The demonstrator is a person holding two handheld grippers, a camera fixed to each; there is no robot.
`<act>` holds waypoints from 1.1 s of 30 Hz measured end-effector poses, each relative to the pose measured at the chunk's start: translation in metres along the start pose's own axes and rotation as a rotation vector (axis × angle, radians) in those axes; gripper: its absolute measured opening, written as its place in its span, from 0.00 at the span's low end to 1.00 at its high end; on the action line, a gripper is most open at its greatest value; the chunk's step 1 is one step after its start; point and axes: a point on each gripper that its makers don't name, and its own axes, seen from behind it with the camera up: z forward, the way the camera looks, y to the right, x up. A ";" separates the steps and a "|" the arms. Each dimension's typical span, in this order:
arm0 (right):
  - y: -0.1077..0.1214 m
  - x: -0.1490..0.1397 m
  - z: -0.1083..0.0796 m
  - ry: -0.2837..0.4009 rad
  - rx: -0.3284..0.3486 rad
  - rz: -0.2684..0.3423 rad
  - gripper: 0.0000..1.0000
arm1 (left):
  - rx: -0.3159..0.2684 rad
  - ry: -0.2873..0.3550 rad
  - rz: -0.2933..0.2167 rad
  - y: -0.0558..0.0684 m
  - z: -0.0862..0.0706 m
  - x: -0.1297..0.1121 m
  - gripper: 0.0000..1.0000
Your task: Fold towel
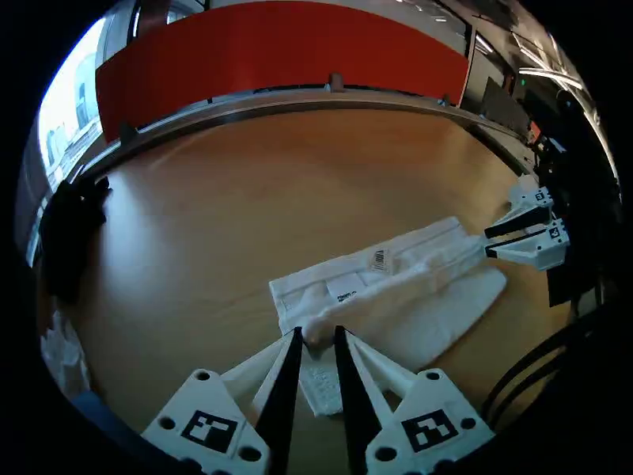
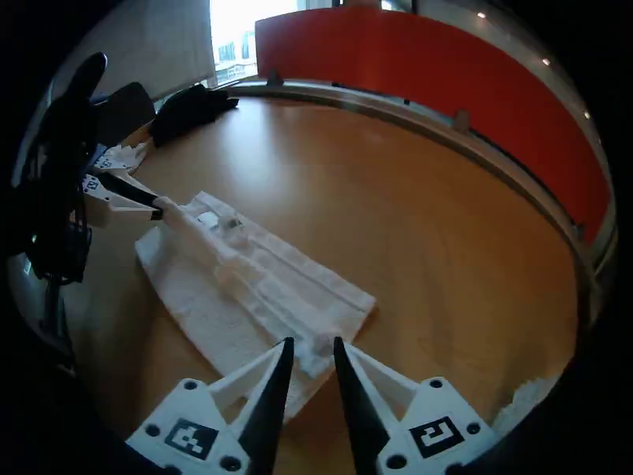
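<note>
Towel (image 1: 411,293) on table (image 1: 237,198); left claw (image 1: 316,339), right claw (image 2: 312,348) each nearly closed, pinching opposite ends.

Wooden table (image 1: 237,198): white towel (image 1: 443,309), black item (image 2: 190,107) on it

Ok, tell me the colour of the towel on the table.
The towel is plain white, best seen in the left gripper view.

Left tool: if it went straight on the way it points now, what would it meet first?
The white cloth towel: its bunched ridge sits between the left tool's tips. Beyond lies bare wooden tabletop, then probably the orange wall panel; depth is unclear.
</note>
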 end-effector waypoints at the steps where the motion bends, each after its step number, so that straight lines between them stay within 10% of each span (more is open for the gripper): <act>1: 0.001 0.000 0.001 0.000 -0.006 0.000 0.49 | 0.006 -0.002 0.003 -0.001 0.001 0.000 0.32; 5: 0.004 -0.002 0.003 -0.006 -0.017 -0.007 0.61 | 0.021 -0.007 0.019 -0.005 0.003 -0.001 0.38; 28: 0.029 0.008 0.011 -0.002 -0.093 -0.034 0.66 | 0.069 0.002 0.020 -0.022 0.003 0.007 0.59; 33: 0.035 0.015 0.012 0.009 -0.103 -0.028 0.75 | 0.075 0.001 0.011 -0.025 0.001 0.009 0.83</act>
